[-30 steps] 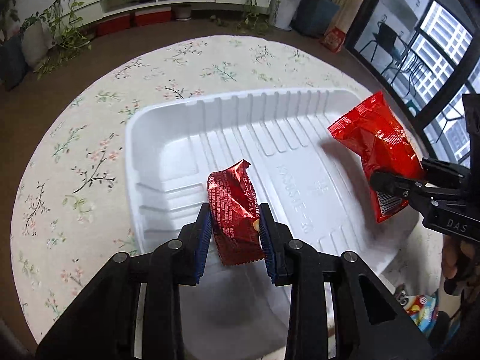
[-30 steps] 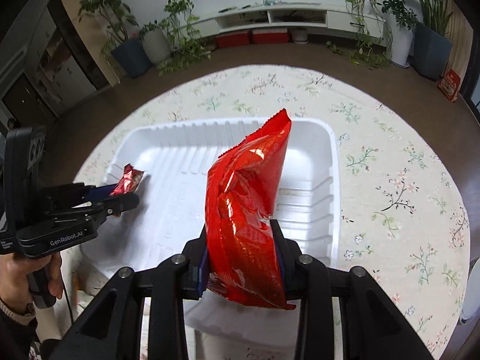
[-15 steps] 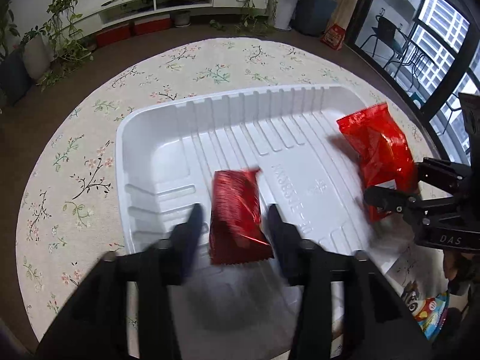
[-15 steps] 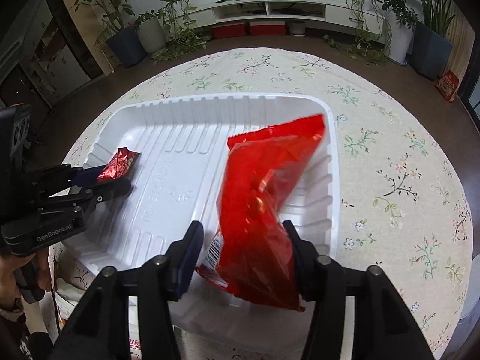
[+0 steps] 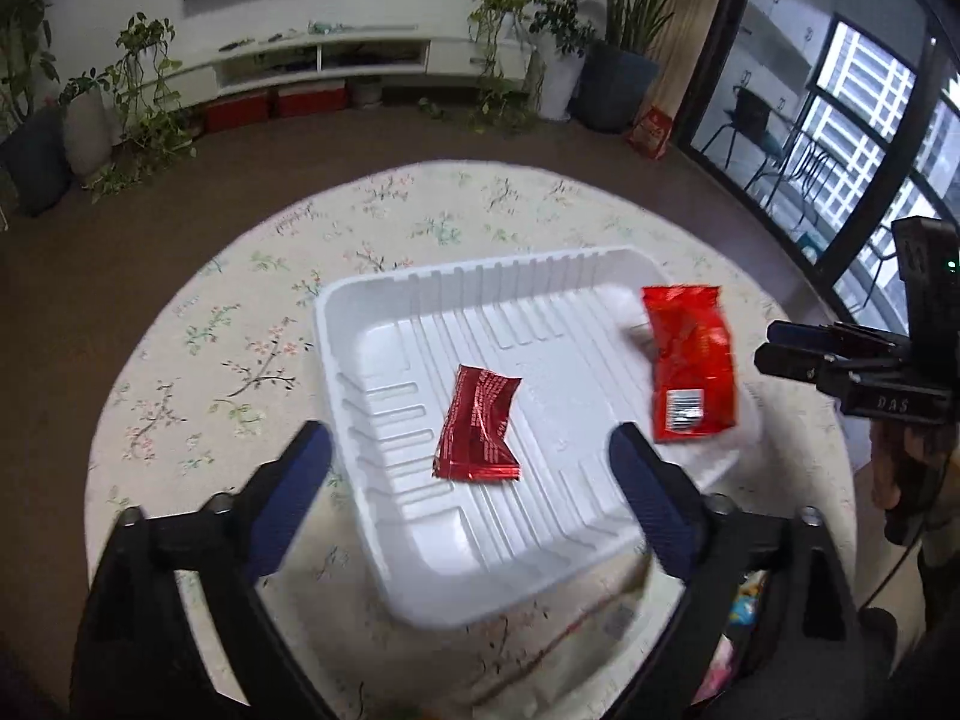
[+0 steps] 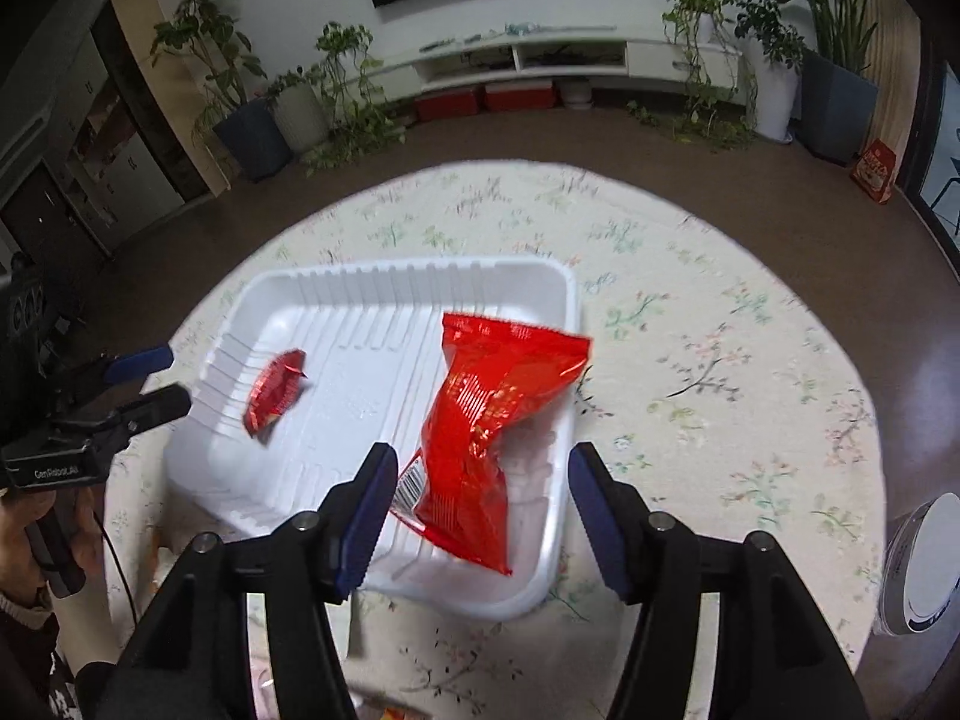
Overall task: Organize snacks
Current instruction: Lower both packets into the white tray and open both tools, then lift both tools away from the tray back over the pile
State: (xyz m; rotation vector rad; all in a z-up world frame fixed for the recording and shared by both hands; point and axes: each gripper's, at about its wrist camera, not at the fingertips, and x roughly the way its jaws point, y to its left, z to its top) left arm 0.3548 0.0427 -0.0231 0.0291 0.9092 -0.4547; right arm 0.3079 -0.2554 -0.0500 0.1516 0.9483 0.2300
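While both grippers hang above the white plastic tray, their jaws are opening and grip nothing. The left gripper has its blue-padded jaws spread wide, and the small dark-red snack packet lies flat on the ribbed tray floor between and beyond them, touching neither pad. In the right wrist view the right gripper frames the large red snack bag, which lies along the tray's right side with its barcode end toward the camera; the pads stand clear of it on both sides. The tray sits on a round surface covered by a floral cloth. A hand holds the left gripper's handle at the left edge of that view.
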